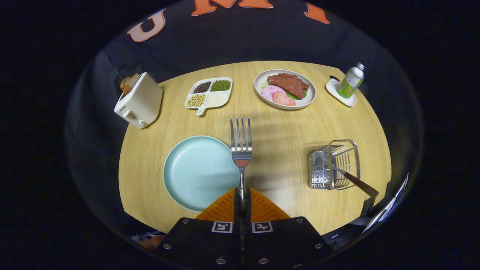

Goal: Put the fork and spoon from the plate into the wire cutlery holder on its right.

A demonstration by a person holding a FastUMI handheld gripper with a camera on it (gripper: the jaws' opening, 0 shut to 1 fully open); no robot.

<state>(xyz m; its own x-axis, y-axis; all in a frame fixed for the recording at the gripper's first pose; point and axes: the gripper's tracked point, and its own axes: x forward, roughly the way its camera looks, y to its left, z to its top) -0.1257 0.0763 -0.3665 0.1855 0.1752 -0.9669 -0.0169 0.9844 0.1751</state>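
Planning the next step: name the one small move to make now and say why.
Probably carry the fork to the right, toward the wire cutlery holder. The tongs are shut on its handle, tines pointing ahead, over the right rim of the light blue plate. The holder stands off to the right with one brown-handled utensil in it already, so the fork is what's left.

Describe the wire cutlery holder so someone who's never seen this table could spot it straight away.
On the round wooden table, look beyond and to the right of the gripper, which is shut on a silver metal fork beside the empty pale blue round plate. The silver wire cutlery holder stands there. It is the only see-through metal basket, and a brown-handled utensil leans out of it.
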